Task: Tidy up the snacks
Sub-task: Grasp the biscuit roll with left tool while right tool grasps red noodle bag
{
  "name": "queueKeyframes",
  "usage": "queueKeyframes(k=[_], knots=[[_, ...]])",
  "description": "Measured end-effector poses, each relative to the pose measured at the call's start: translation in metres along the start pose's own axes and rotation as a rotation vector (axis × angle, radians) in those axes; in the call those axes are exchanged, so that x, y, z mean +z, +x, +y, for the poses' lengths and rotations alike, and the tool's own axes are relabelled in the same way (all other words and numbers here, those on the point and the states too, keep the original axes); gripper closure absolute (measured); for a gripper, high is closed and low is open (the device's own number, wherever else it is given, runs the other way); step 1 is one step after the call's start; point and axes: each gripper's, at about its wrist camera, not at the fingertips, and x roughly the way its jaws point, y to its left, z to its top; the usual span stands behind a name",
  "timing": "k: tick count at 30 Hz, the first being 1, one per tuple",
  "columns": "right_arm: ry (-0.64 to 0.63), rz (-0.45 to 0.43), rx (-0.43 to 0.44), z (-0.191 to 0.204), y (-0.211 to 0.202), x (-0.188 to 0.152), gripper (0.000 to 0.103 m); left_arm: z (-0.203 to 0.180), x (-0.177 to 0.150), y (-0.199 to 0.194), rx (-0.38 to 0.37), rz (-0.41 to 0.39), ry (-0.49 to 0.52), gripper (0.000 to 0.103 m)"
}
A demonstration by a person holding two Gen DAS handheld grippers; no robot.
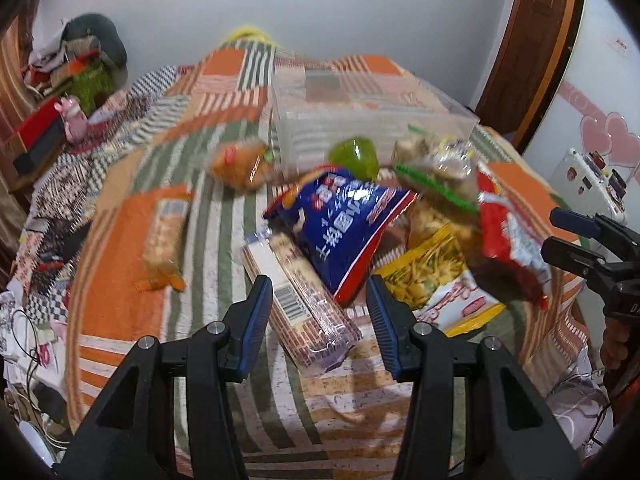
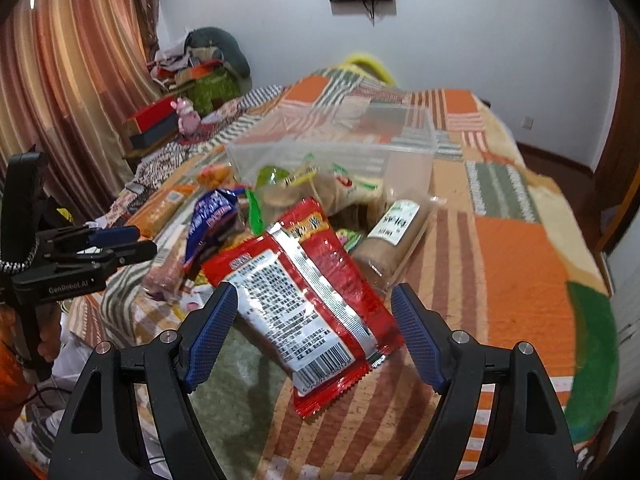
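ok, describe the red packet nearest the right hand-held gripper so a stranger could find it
On the striped bedspread, a clear plastic bin sits behind a pile of snacks. At the pile's near edge, between the open fingers of the right hand-held gripper, lies the red packet. Only this one shows a silver back panel with a barcode.

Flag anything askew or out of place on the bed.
Snacks sit heaped loose in front of the clear bin, none visibly inside. The red packet lies face-down and angled across the pile; the blue bag leans on others. No spills or tears visible.

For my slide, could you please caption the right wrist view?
Open right gripper poised over a red snack packet on the patchwork bedspread, clear plastic bin behind.
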Motion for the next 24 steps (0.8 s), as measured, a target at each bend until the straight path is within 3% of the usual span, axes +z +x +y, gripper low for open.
queueKeyframes(k=[3,7,12,20,24], knots=[[0.002,0.025,0.019,-0.001,0.008,-0.002,0.023,0.003,-0.002,0.013,-0.002,0.031,-0.014,0.054],[-0.014,0.03,0.018,0.001,0.015,-0.002,0.01,0.009,-0.004,0.031,0.005,0.06,-0.027,0.054],[-0.041,0.048,0.02,0.006,0.024,-0.002,0.001,0.012,-0.001,0.041,0.026,0.05,-0.029,0.054],[-0.06,0.085,-0.016,0.004,0.04,-0.002,0.002,0.012,0.003,0.052,0.068,0.033,0.001,0.051],[-0.042,0.089,-0.012,0.001,0.039,-0.001,0.013,0.017,0.005,0.063,0.062,0.059,-0.031,0.045]])
